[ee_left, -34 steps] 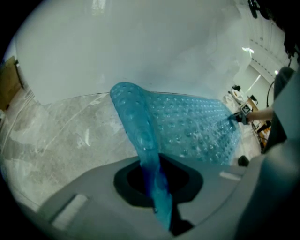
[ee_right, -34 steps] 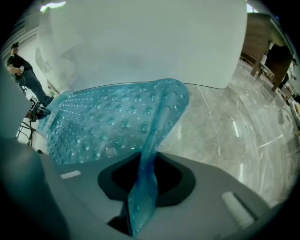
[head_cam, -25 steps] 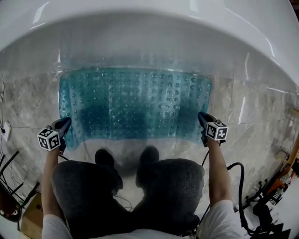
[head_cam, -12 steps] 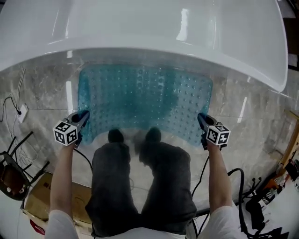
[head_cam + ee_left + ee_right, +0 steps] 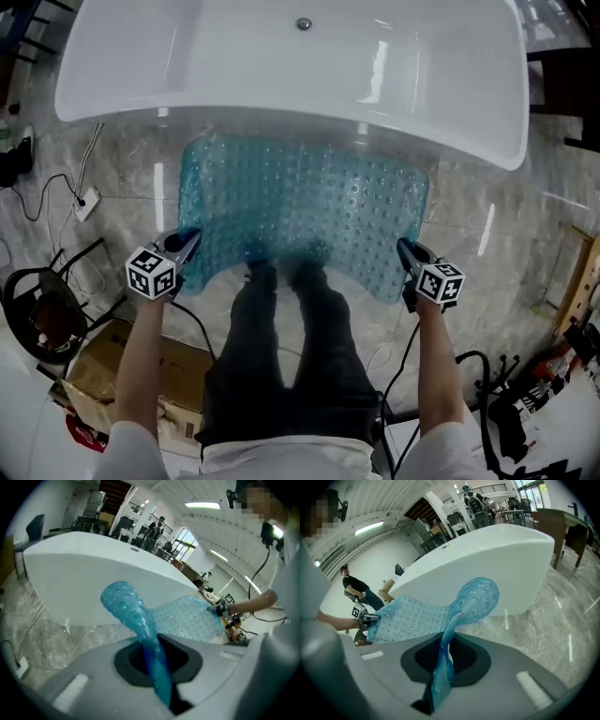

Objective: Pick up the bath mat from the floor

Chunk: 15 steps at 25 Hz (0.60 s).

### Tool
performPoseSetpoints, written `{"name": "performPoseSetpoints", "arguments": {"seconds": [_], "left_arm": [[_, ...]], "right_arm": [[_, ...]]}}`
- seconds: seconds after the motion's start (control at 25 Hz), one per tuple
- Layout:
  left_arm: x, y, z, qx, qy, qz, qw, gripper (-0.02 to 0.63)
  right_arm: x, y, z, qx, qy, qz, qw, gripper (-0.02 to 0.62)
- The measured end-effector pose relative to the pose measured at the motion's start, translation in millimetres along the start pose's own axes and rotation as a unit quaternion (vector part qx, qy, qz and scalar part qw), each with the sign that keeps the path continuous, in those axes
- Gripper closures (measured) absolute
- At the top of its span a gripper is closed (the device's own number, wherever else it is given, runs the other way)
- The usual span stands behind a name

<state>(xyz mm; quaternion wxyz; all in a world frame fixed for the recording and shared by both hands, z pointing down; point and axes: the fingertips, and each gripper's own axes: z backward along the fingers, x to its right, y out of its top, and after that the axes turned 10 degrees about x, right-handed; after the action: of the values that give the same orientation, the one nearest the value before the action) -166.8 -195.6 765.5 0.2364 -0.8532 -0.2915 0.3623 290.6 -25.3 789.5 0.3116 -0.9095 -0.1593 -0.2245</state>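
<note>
Both near corners of the blue bath mat (image 5: 305, 202) are clamped, by left gripper (image 5: 186, 242) and right gripper (image 5: 405, 251) held wide apart, probably so it lifts evenly

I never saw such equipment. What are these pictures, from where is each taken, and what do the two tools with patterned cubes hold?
A person, not a robot, holds a two-jaw tool in each hand. The top-down picture comes from a camera on the person's head: it shows a bathtub and a marble floor. The other two come from cameras riding on each tool, looking along its jaws. The left gripper and the right gripper are each shut on a near corner of the blue bath mat, stretched between them.
</note>
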Motion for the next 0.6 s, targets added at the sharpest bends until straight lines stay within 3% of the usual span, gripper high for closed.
{"name": "performPoseSetpoints", "arguments": {"seconds": [0.32, 0.6], "left_arm": [[117.0, 110.1, 135.3, 0.042, -0.037, -0.008, 0.9984, 0.586], [198.5, 153.8, 250.7, 0.1, -0.061, 0.013, 0.9931, 0.586]], "right_arm": [[-140.2, 77.7, 142.7, 0.066, 0.033, -0.033, 0.997, 0.561], [-248.4, 103.4, 255.6, 0.144, 0.052, -0.058, 0.986, 0.561]]}}
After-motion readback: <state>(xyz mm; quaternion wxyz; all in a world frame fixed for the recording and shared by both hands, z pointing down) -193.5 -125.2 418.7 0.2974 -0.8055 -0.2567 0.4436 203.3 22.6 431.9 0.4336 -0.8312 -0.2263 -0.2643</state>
